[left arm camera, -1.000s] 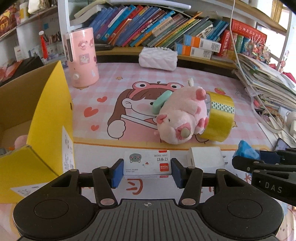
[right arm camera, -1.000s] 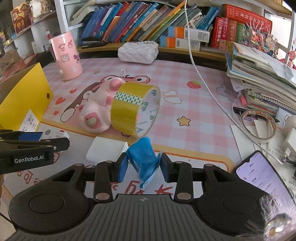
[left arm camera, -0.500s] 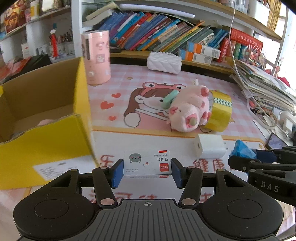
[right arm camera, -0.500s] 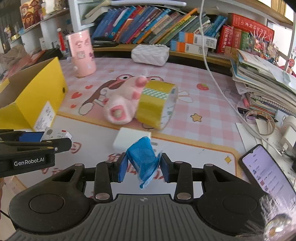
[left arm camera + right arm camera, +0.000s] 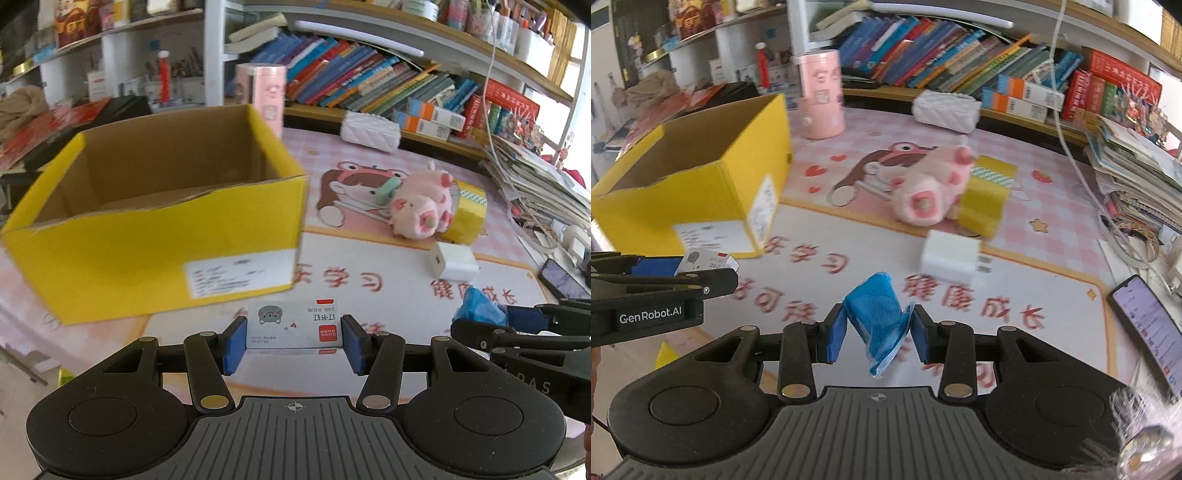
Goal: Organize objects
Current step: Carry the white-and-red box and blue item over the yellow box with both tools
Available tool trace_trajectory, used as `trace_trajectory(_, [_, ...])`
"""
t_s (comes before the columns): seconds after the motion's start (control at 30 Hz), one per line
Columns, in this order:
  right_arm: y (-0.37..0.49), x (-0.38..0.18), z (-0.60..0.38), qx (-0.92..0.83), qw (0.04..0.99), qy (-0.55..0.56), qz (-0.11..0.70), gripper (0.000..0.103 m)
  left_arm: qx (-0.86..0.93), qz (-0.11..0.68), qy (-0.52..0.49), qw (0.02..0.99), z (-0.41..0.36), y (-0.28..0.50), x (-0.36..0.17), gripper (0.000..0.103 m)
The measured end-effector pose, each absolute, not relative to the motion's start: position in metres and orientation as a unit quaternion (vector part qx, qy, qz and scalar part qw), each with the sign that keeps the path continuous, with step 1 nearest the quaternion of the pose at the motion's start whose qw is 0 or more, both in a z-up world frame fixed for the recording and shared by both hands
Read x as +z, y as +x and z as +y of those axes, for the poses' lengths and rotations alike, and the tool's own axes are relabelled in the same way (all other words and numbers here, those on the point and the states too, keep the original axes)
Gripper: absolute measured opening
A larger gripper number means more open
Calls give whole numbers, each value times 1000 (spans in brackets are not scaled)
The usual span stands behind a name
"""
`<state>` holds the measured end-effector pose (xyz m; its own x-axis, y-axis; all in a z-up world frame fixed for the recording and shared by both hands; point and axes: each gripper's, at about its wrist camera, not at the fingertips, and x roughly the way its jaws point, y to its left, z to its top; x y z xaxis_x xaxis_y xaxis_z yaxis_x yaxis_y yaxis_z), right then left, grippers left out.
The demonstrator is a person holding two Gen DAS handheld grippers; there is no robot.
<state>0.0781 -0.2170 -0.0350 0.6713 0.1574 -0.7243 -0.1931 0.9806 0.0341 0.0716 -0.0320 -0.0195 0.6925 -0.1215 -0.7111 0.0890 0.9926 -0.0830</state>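
Note:
My left gripper (image 5: 293,345) is shut on a small white staple box (image 5: 293,325) with a grey cat face and a red label. It hangs just in front of the open yellow cardboard box (image 5: 155,254), near that box's labelled front wall. My right gripper (image 5: 878,334) is shut on a crumpled blue plastic packet (image 5: 877,314), held above the white part of the desk mat. In the right wrist view the left gripper (image 5: 701,271) with the staple box (image 5: 705,261) shows at the left, beside the yellow box (image 5: 698,192). In the left wrist view the right gripper (image 5: 495,319) and its blue packet (image 5: 478,310) show at the right.
On the pink mat lie a pink plush pig (image 5: 421,214), a yellow tape roll (image 5: 467,214) and a white charger (image 5: 452,260). A pink cylinder (image 5: 822,99) and a white quilted pouch (image 5: 947,109) stand further back. Book stacks (image 5: 1134,173) and a phone (image 5: 1152,328) crowd the right edge.
Both grippers have moved left and back from the plush pig, each keeping its grip. The yellow box, once at the left edge, now fills the left wrist view's middle.

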Motion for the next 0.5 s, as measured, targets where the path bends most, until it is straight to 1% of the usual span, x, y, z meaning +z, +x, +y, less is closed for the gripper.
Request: trace_trajectory(0.5, [29, -31, -153, 129, 913, -23, 386, 35, -30, 377, -19, 926, 26, 17, -11, 52])
